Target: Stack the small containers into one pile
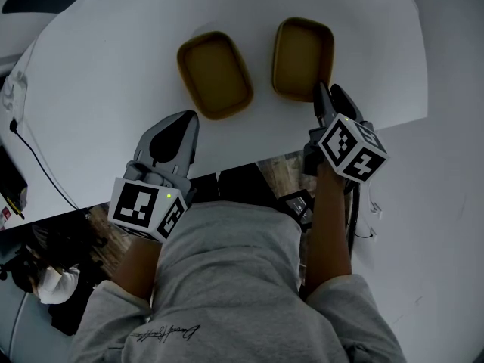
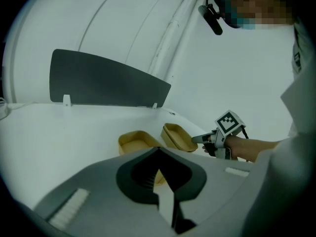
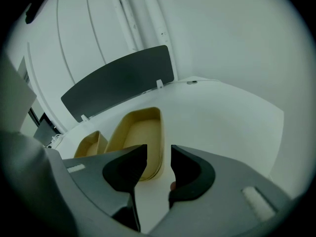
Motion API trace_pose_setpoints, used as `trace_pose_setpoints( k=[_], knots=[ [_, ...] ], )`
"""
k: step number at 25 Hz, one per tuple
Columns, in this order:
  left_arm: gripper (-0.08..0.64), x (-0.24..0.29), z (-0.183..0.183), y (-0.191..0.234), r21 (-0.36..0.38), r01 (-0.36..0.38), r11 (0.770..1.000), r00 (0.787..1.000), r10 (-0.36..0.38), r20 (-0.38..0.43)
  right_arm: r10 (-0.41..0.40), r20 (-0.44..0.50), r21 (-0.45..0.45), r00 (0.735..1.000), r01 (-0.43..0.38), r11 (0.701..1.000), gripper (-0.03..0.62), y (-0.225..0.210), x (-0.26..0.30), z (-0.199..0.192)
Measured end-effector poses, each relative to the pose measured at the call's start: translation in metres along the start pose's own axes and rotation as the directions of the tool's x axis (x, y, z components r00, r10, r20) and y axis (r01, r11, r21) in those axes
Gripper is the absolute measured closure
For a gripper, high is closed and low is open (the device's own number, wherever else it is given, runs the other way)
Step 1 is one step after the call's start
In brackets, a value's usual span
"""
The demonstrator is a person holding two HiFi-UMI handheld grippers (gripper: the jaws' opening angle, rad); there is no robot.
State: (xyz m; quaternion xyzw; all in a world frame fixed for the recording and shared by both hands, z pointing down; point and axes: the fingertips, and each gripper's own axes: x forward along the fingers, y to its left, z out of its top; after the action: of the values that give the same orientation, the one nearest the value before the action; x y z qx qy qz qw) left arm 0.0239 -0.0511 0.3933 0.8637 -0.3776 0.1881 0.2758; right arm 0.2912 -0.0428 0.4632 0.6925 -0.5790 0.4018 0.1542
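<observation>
While I watch through the head view, the white desk (image 1: 113, 66) fills most of the upper picture, its near edge running at a slant in front of the person. A grey sweatshirt (image 1: 227, 278) takes up the bottom of that view. At the far side of the desk a dark panel (image 2: 103, 83) stands upright on small white clips.

Two tan containers sit on the desk side by side, apart from each other and not stacked. Both are open, shallow, with rounded corners, and I see nothing inside them. The left container (image 1: 215, 74) lies slightly turned. The right container (image 1: 302, 57) lies closer to the desk's right edge.

The right tool (image 1: 325, 97) reaches to the near right corner of the right container. Its own view shows the jaws standing wide apart with bare desk visible through the gap. The container's rim sits right at the tip of the left-hand jaw, and I think it is only beside the pad rather than pinched, though the angle leaves that a little unsure.

The left tool (image 1: 185, 119) hangs over the desk's near edge, short of the left container, jaws closed together on nothing.

A thin dark cable (image 1: 38, 165) trails across the desk's left end.
</observation>
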Motion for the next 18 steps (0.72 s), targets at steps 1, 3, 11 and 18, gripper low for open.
trace_pose_setpoints(
  k=[1, 3, 11, 18],
  knots=[
    [0.558, -0.001, 0.0, -0.001, 0.002, 0.002, 1.0, 1.0, -0.002, 0.0, 0.001, 0.004, -0.001, 1.0, -0.001, 1.0, 0.425, 0.0, -0.002, 0.001],
    [0.558, -0.002, -0.001, -0.003, 0.011, 0.01, 1.0, 1.0, -0.01, 0.006, 0.006, 0.012, -0.002, 1.0, -0.006, 1.0, 0.426, 0.001, -0.008, 0.003],
    [0.558, -0.016, -0.001, -0.008, 0.015, 0.017, 1.0, 1.0, -0.017, 0.018, 0.02, 0.054, -0.047, 0.998, -0.017, 0.999, 0.442, 0.011, -0.032, 0.009],
    [0.558, -0.032, -0.001, -0.004, 0.019, 0.014, 1.0, 0.999, -0.015, 0.043, 0.044, 0.086, -0.097, 0.995, -0.036, 0.995, 0.477, 0.035, -0.047, 0.011]
  ],
)
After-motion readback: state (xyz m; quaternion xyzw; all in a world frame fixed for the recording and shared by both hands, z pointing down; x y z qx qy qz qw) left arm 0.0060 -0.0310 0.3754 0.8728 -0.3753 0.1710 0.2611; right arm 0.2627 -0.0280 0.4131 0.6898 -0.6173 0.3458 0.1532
